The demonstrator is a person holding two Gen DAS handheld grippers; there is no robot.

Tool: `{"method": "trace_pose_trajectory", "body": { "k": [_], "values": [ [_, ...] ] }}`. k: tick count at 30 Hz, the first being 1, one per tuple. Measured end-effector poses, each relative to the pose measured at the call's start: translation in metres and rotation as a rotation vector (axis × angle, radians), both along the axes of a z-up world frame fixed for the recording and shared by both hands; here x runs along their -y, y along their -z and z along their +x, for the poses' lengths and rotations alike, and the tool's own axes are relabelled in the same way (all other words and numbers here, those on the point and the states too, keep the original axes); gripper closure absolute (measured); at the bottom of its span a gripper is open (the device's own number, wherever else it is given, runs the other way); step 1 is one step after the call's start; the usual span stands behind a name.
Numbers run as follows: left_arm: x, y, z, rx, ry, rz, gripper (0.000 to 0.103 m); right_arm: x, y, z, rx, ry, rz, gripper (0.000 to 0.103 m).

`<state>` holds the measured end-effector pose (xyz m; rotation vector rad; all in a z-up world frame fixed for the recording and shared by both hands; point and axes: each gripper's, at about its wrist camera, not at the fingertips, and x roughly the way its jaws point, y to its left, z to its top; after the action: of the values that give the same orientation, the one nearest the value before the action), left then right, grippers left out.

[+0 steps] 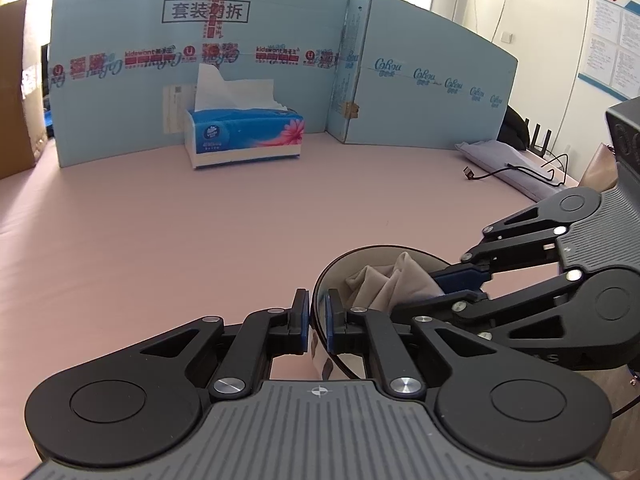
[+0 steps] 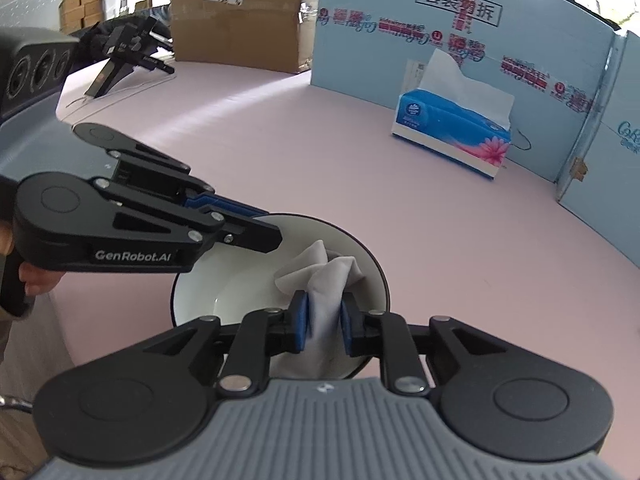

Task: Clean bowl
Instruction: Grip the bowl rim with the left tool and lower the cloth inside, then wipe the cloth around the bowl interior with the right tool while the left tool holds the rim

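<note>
So my left tool (image 1: 318,318) clamps the bowl (image 2: 374,264) rim to steady it (probably firmly), while my right tool (image 2: 324,320) grips the wiping tissue (image 2: 328,276) just ahead.

- The bowl (image 2: 372,276) sits on the bench (image 1: 200,220), near its front edge.
- A crumpled cloth (image 2: 324,276) lies inside the bowl, toward its far side in the right wrist view.
- The left tongs (image 1: 318,320) straddle the bowl's rim, one pad inside and one outside.
- The right tongs (image 2: 324,320) reach into the bowl from the opposite side, clamped on the cloth.
- A tissue box (image 1: 244,136) stands well behind the bowl, just before an upright cardboard screen (image 1: 160,80).
- A cardboard box (image 2: 236,12) stands at the bench's back, left of the screen in the right wrist view.
- A spare gripper (image 2: 124,56) lies left of that box.
- A cable (image 1: 516,172) lies far right in the left wrist view.
</note>
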<state>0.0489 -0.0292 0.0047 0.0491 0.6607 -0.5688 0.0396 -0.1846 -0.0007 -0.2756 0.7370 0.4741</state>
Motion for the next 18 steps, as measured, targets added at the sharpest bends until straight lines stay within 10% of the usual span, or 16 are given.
{"method": "trace_pose_trajectory", "body": {
  "k": [18],
  "values": [
    [-0.011,0.003,0.001,-0.031,-0.009,-0.077,0.090,-0.011,0.003,0.019,-0.008,-0.050,0.119,0.096]
  ]
}}
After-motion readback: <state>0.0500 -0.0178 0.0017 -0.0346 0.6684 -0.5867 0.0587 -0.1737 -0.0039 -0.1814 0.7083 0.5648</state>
